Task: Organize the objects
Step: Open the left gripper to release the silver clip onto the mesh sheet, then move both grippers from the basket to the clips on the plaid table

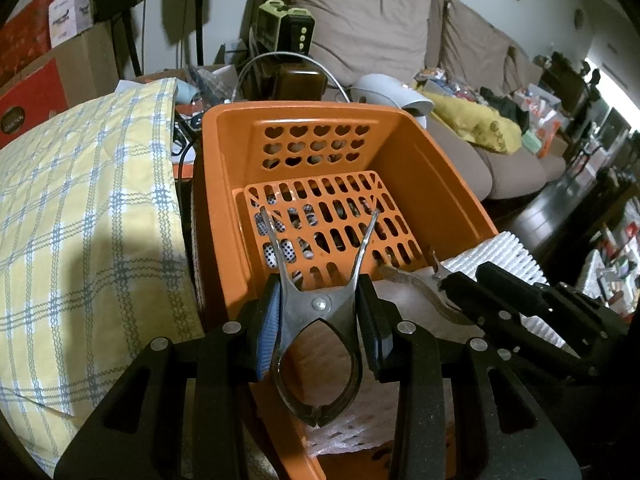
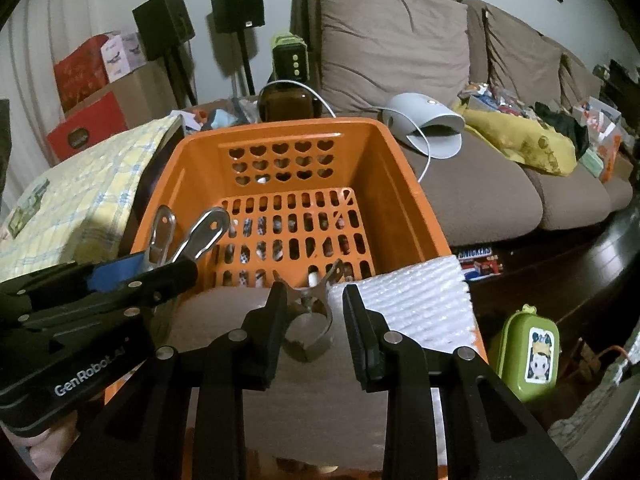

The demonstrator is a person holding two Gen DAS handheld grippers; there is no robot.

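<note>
Each gripper pinches a metal clip at the orange basket (image 1: pixel 400 148): left gripper (image 1: pixel 320 312) on its large clip (image 1: pixel 316 320), right gripper (image 2: pixel 310 320) on a small clip (image 2: pixel 308 320); I'd ease both over the rim before letting go

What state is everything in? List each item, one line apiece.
Left tongs: shut on the large clip.
Large clip: held, jaws closed, handles pointing toward the basket.
Right tongs: shut on the small clip.
Small clip: held at the basket's near edge.
Orange basket: upright, nothing inside.
</note>
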